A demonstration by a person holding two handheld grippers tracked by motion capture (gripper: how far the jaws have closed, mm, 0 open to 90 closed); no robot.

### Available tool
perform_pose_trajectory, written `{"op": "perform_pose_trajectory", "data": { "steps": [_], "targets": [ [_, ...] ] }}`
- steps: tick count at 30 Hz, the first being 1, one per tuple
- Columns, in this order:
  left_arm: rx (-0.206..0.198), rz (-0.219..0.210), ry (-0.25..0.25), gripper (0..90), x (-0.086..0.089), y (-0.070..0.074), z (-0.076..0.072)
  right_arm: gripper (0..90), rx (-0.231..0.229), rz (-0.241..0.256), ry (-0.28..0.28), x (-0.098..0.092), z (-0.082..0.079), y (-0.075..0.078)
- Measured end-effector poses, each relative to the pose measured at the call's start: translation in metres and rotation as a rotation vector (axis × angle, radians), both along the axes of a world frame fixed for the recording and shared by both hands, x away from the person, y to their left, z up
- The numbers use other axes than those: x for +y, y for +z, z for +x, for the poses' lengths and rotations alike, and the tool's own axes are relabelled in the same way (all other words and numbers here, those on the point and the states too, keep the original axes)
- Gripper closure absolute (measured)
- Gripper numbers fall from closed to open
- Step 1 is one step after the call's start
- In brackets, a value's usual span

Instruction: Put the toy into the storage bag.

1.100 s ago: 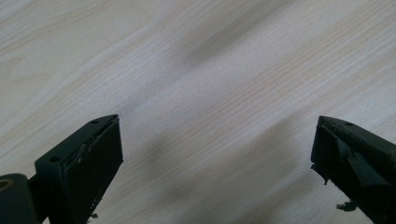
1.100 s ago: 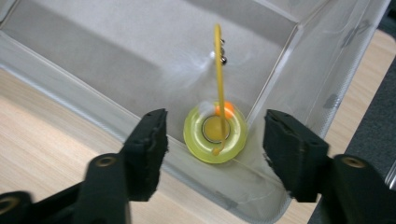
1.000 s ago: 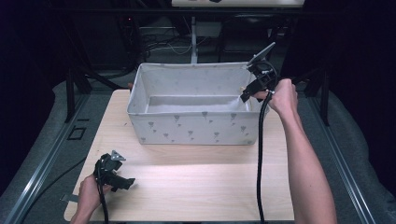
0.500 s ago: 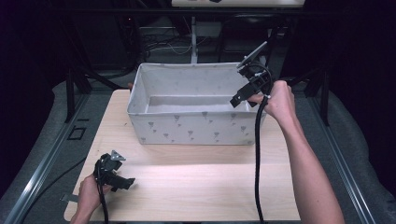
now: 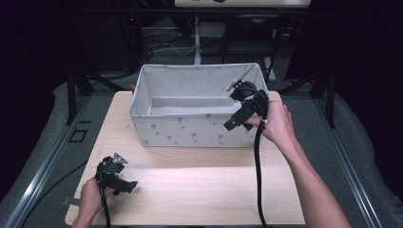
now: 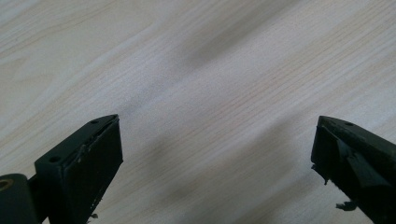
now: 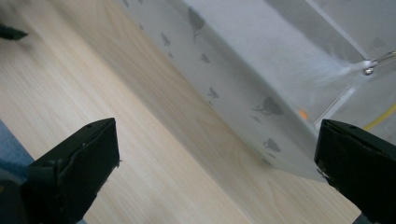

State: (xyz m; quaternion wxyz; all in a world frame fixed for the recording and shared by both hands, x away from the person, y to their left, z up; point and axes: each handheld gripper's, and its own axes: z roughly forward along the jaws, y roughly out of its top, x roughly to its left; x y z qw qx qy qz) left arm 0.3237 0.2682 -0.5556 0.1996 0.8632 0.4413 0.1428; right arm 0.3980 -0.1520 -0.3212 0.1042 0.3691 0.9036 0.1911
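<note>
Black two-jaw left gripper (image 5: 124, 185), right gripper (image 5: 236, 123); grey triangular top plates; thick black cables; bare forearms

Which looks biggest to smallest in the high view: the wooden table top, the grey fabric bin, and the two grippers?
1. Wooden table top.
2. Grey fabric bin.
3. Right gripper and left gripper: they look alike, and the left one sits nearer the camera, so no ranking between them.

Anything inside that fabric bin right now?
The fabric bin looks empty: the high view shows bare pale floor and far wall. Its near wall hides the front strip of floor, and the right gripper covers the right corner.
</note>
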Motion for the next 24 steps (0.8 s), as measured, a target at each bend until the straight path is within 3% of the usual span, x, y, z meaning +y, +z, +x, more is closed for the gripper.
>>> {"op": "perform_pose_trajectory", "data": {
  "steps": [13,24],
  "targets": [
    [-0.003,0.0,0.002,2.3,0.0,0.0,0.0,0.0,0.008,-0.035,0.073,0.015,-0.029,-0.041],
    [-0.007,-0.005,0.008,2.5,0.002,0.001,-0.001,0.0,0.073,-0.043,0.082,0.017,-0.047,-0.103]
  ]
}}
